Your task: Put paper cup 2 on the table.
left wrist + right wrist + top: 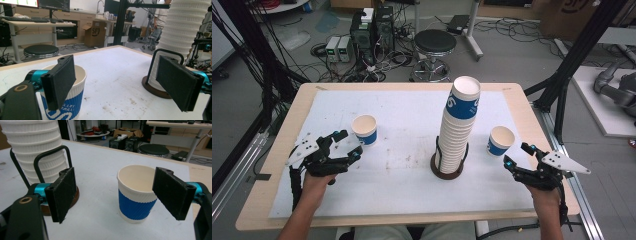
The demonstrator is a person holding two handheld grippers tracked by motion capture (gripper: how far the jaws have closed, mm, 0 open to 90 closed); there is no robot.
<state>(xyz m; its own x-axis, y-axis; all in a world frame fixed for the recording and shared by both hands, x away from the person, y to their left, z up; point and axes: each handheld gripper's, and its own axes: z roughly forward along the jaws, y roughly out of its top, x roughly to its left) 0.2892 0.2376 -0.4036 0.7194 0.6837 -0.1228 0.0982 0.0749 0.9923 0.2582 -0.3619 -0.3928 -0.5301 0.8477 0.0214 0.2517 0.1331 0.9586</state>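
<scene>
The right gripper [518, 156] sits just behind the right-hand paper cup [501, 140], jaws spread wide and empty, the cup upright ahead of them and slightly toward the cup stack [458, 131]. The left gripper [348, 145], equally wide, has its own paper cup [364, 129] just beside one jaw. Everything stands on a scuffed white mat [402, 125] over a wooden table [522, 107], in a cluttered lab.
</scene>
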